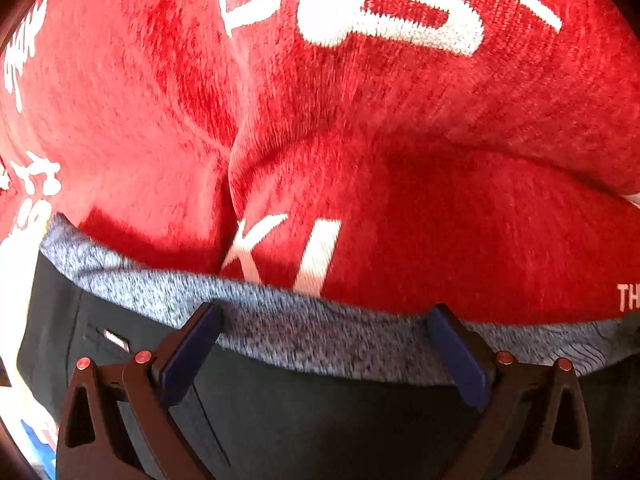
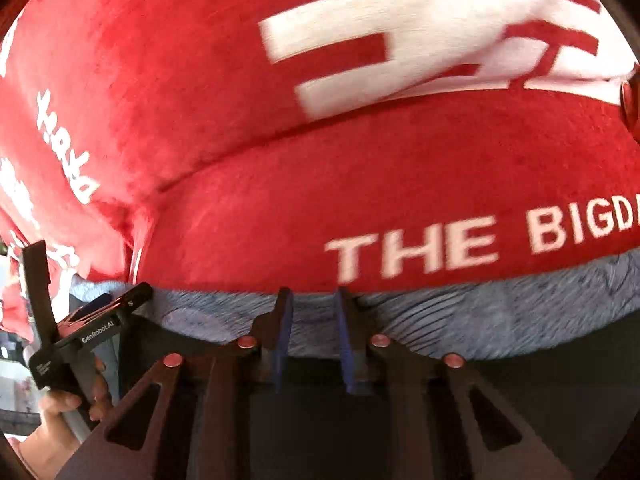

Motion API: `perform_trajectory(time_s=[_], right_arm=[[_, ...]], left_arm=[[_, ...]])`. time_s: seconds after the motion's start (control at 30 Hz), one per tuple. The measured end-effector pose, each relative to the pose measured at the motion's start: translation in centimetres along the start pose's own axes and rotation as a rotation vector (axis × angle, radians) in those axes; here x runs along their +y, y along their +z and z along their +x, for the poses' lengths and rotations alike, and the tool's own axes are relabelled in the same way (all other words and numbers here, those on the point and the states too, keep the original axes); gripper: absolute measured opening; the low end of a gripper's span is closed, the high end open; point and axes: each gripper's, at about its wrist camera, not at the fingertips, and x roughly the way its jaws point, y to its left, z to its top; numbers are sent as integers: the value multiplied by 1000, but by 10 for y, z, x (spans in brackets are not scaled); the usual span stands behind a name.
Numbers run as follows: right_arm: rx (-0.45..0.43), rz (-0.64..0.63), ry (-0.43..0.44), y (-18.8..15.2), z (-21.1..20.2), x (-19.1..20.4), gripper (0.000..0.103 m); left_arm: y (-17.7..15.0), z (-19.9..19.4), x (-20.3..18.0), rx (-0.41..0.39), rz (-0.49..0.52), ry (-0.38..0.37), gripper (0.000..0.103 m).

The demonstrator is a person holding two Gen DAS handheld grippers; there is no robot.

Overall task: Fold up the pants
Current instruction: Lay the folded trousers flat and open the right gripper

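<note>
a: since both grippers sit over the pants' (image 1: 300, 420) grey waistband (image 1: 320, 332), grab it there. left gripper (image 1: 324, 344) jaws wide apart, nothing clamped. right gripper (image 2: 312, 336) jaws narrow, cloth between them; can't tell if it's pinched.

b: fix?

a: seat both grips evenly, keep the edge taut. pants lie on a red blanket (image 1: 360, 140) with white lettering; room barely visible.

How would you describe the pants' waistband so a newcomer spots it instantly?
Start from the big fuzzy red blanket with white lettering. Along its near edge lie the dark pants, and their top strip is the speckled grey-blue knit waistband. It is the only mottled, pale band between plain red and plain black.
</note>
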Motion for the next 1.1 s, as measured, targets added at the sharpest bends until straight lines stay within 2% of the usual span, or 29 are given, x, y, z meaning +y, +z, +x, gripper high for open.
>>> perform_trajectory(time_s=[0.13, 0.23, 0.3, 0.33, 0.47, 0.57, 0.63, 0.67, 0.83, 0.9, 1.0, 1.1], right_arm=[[-14, -5, -123, 4, -13, -19, 22], [-21, 65, -110, -1, -34, -37, 24], [-30, 72, -125, -9, -48, -40, 33], [-32, 66, -133, -17, -56, -39, 35], [-10, 34, -135, -49, -73, -24, 36], [9, 17, -133, -73, -76, -3, 36], [34, -5, -135, -93, -74, 7, 37], [46, -21, -138, -101, -72, 13, 37], [50, -179, -174, -118, -56, 50, 39], [49, -224, -183, -121, -52, 63, 45], [68, -263, -219, -130, -42, 66, 48], [49, -312, -244, -141, -47, 65, 48]], left_arm=[[16, -1, 2, 16, 31, 53, 103], [12, -19, 15, 1, 61, 57, 103], [-1, -34, 25, -9, 96, 70, 103], [-11, -41, 29, -8, 107, 75, 103], [-53, -51, 46, 59, 98, 51, 103], [-90, -51, 44, 100, 134, 61, 103], [-106, -48, 42, 99, 148, 82, 103], [-113, -51, 45, 71, 124, 83, 103], [-119, -53, 54, 74, 105, 68, 103], [-118, -51, 57, 72, 118, 66, 103], [-121, -53, 46, 69, 128, 70, 103], [-121, -52, 46, 73, 119, 74, 103]])
